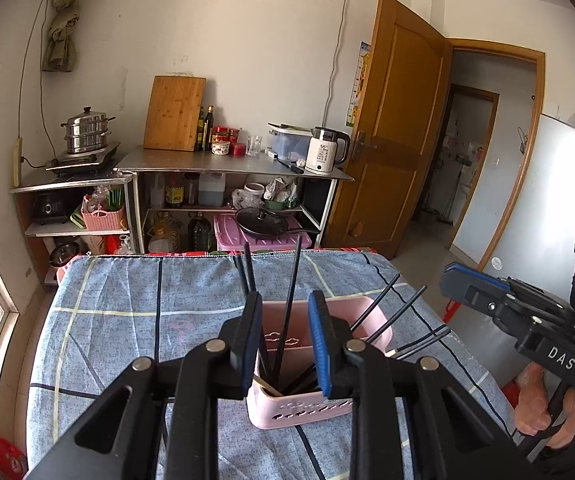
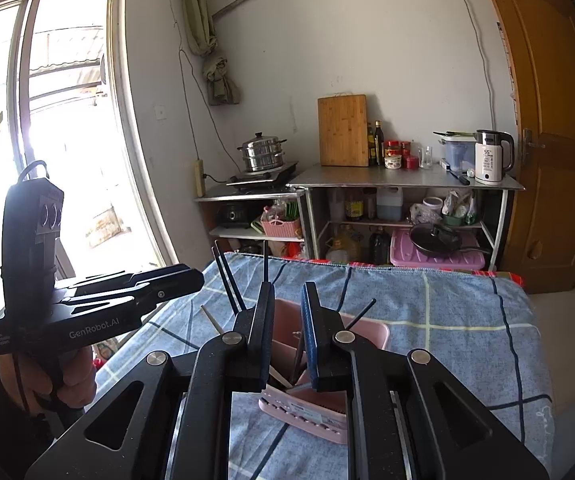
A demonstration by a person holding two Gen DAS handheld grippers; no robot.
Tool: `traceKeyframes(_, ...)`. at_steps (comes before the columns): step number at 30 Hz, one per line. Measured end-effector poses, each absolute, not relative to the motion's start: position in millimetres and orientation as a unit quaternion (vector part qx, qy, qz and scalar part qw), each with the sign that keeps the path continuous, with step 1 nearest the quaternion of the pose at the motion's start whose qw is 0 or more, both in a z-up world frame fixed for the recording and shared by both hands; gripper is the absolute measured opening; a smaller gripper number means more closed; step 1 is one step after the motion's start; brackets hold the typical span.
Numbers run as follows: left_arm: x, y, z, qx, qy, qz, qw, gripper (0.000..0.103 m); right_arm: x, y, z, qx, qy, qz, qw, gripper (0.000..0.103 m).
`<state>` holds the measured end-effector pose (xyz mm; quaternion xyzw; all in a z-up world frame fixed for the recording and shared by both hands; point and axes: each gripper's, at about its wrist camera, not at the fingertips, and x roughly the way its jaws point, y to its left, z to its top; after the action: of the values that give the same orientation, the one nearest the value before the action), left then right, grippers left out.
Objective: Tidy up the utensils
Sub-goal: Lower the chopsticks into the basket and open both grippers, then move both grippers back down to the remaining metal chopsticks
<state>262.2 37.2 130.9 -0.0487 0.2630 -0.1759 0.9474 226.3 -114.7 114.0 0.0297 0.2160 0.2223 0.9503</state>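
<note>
A pink utensil holder (image 1: pixel 287 410) stands on the blue checked tablecloth (image 1: pixel 127 320), with several black chopsticks (image 1: pixel 290 300) standing and leaning in it. My left gripper (image 1: pixel 285 342) is open above the holder, its blue-padded jaws apart on either side of a chopstick without touching it. My right gripper (image 2: pixel 287 336) is also open over the same holder (image 2: pixel 307 416), holding nothing; chopsticks (image 2: pixel 229 284) stick up behind its left finger. Each gripper shows in the other's view: the right one (image 1: pixel 453 280) at the right edge, the left one (image 2: pixel 191 276) at the left.
Behind the table stand metal shelves (image 1: pixel 231 168) with a kettle (image 1: pixel 325 150), cutting board (image 1: pixel 174 114), steamer pot (image 1: pixel 87 130), bottles and a pan. A wooden door (image 1: pixel 399 128) stands open at right. A window (image 2: pixel 47 120) is at left.
</note>
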Motion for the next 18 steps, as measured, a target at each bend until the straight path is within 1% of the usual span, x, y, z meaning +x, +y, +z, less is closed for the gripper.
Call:
traceKeyframes(4, 240.2, 41.7, 127.8, -0.05, 0.256, -0.173, 0.95, 0.025, 204.2, -126.4, 114.6, 0.036, 0.208, 0.221, 0.952, 0.014)
traceKeyframes(9, 205.5, 44.2, 116.7, -0.049, 0.245, -0.165, 0.954, 0.028, 172.0, -139.4, 103.4, 0.034, 0.209, 0.216, 0.953, 0.014)
traceKeyframes(11, 192.3, 44.8, 108.9, -0.056, 0.247, -0.166, 0.953, 0.031, 157.6, -144.4, 95.7, 0.035, 0.212, 0.214, 0.953, 0.014)
traceKeyframes(18, 151.9, 36.5, 68.0, -0.049, 0.267, -0.167, 0.948, 0.035, 123.6, -155.5, 52.3, 0.034, 0.253, 0.207, 0.945, 0.014)
